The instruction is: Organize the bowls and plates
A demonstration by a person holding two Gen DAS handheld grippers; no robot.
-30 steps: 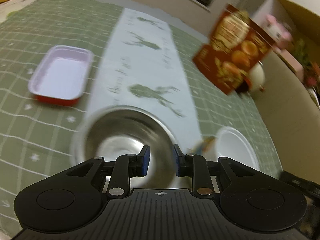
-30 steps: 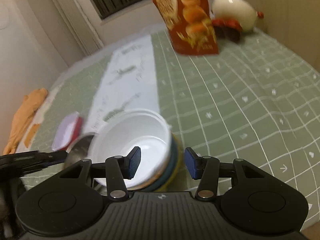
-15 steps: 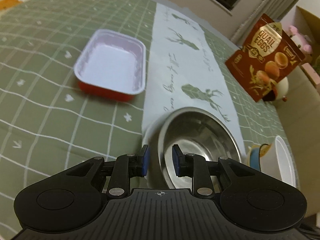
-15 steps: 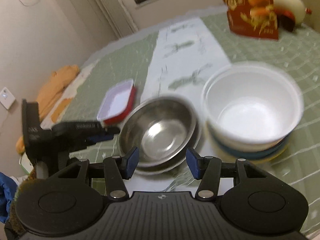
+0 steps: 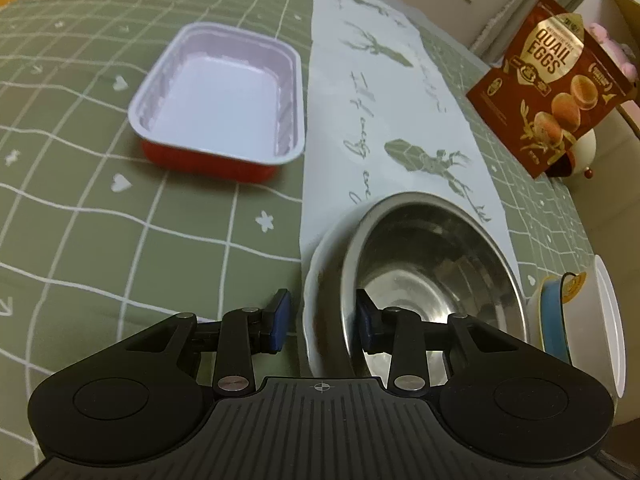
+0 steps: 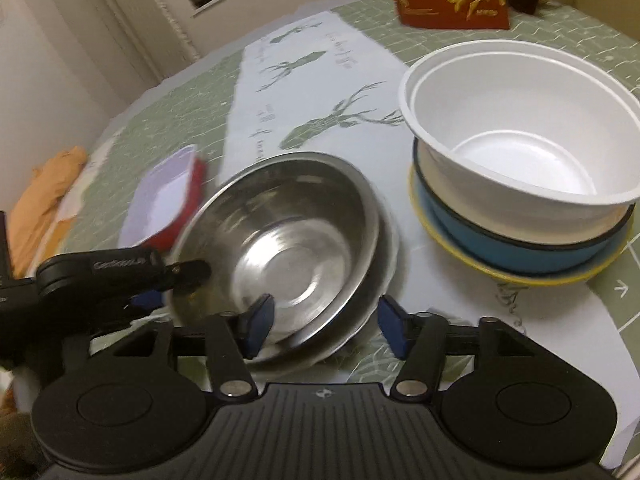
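A steel bowl [image 5: 432, 276] sits in a white plate [image 5: 316, 280] on the deer-print runner. My left gripper [image 5: 322, 322] straddles their near left rims: one finger is outside the plate, the other inside the bowl. Its jaws are opening and the pads stand off the rims. In the right wrist view my right gripper [image 6: 326, 326] straddles the steel bowl's [image 6: 288, 248] near rim and the plate [image 6: 384, 272]. It too is opening and does not press on them. The left gripper [image 6: 172, 286] shows at the bowl's left side.
To the right stands a stack: a white bowl [image 6: 516, 132] in a blue bowl [image 6: 520, 248] on a yellow plate [image 6: 500, 272]. A red tray with a white inside [image 5: 224, 100] lies to the far left. A quail-egg bag [image 5: 548, 84] stands at the back right.
Both grippers came down to the steel bowl. The right one swung left from over the white bowl stack. Both pairs of jaws have widened around the rims.
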